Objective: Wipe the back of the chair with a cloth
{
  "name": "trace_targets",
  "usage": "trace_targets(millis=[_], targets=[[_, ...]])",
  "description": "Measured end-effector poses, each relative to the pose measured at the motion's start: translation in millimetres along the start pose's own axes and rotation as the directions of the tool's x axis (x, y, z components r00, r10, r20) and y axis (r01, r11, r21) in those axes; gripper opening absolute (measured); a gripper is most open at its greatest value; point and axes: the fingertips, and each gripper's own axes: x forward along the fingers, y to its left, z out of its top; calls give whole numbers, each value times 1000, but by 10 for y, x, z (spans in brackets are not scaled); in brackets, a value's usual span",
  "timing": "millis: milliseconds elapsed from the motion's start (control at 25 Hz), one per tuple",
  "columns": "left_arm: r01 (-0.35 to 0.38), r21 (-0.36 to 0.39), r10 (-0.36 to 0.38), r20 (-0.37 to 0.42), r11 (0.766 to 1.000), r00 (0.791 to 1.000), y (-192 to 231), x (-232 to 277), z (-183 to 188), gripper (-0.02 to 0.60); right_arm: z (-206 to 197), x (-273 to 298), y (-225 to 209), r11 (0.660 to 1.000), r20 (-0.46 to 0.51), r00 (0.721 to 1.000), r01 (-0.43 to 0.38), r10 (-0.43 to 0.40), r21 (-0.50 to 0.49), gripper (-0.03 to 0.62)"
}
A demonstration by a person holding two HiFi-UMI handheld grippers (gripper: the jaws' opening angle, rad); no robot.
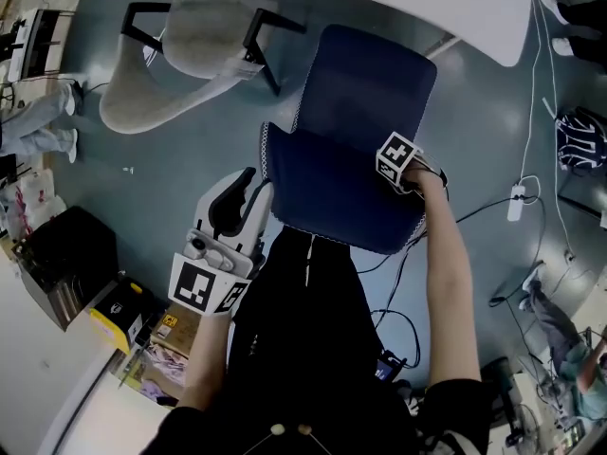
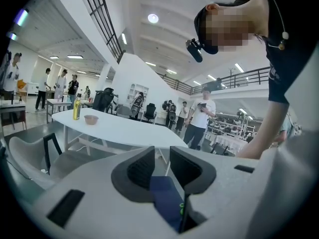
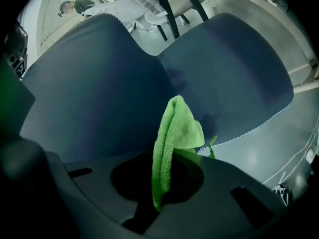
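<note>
Green cloth (image 3: 174, 133) is pinched between the 2 jaws of the right gripper (image 3: 169, 166), folded & standing up out of the grip. Its free end points at the blue chair (image 1: 351, 188), at or just beside the fabric; contact can't be confirmed. In the head view this gripper sits at the upper right part of the backrest, i.e. the task's surface is right under it.

Left gripper (image 2: 160, 168) is at the chair's left edge. Its jaws are set close w/ a strip of the blue edge in the gap, so it looks clamped on the chair, prob. to steady it.

Progress, as a judgement: setup is done, w/ cloth in hand, chair braced & tool at the backrest. Wiping itself looks at an early or middle stage. No streaks, damp marks or dirt show on the blue fabric, so how much is covered can't be read. Left to do: strokes across the full backrest, esp. the left half & lower part, which are well apart from the cloth.
</note>
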Motion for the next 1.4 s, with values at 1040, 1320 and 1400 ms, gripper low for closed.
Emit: trace_targets(millis=[1040,1320,1400], targets=[[87,4,-87,67,996,994,-134,-116,291,97,69,-889,1180,998,367,928,58,-61,20,18],[144,-14,-143,57,989,988,-239,-86,307,97,97,-1192,1567,998,529,847,43,-57,38,18],[173,-15,-172,56,985,983,-315,-73,325,97,123,-1291,1688,999,588,807,31,-46,35,18]])
